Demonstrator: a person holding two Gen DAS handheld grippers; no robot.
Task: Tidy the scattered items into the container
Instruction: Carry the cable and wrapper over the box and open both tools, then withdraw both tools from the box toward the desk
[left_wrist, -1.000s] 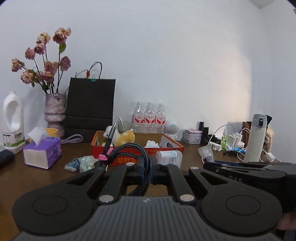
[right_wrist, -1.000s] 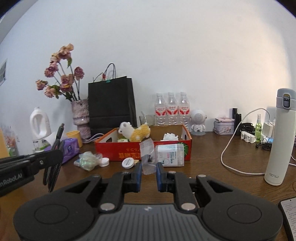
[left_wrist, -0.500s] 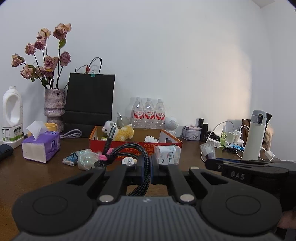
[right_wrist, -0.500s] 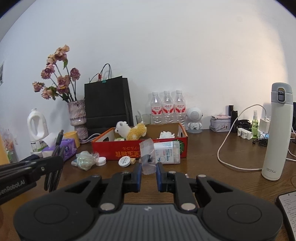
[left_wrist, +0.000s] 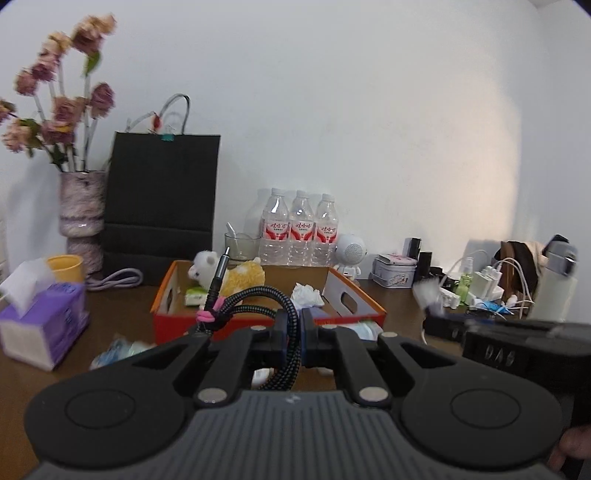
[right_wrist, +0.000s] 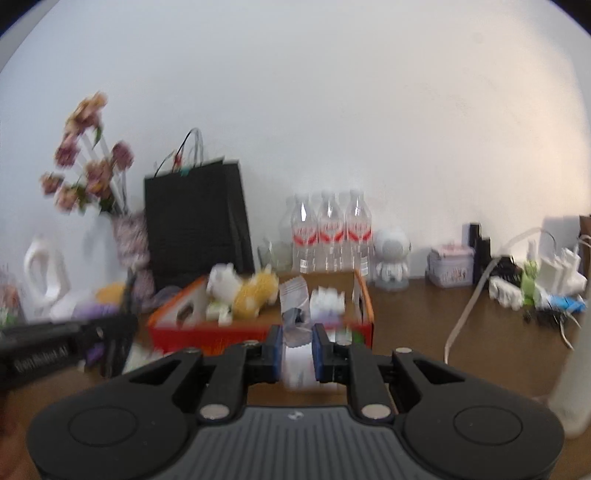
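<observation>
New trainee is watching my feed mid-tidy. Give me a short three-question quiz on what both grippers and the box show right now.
1. True or false: the left gripper is shut on a braided cable.
2. What does the right gripper hold? A) bottle cap B) clear plastic bag C) tissue
3. Fill in: the plush toy lies inside the red ___.

Key: 1 true; 2 B; 3 box.

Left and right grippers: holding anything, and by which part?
Left gripper pinches the black braided cable mid-coil, plug end free. Right gripper clamps the small clear plastic bag by its lower part.
</observation>
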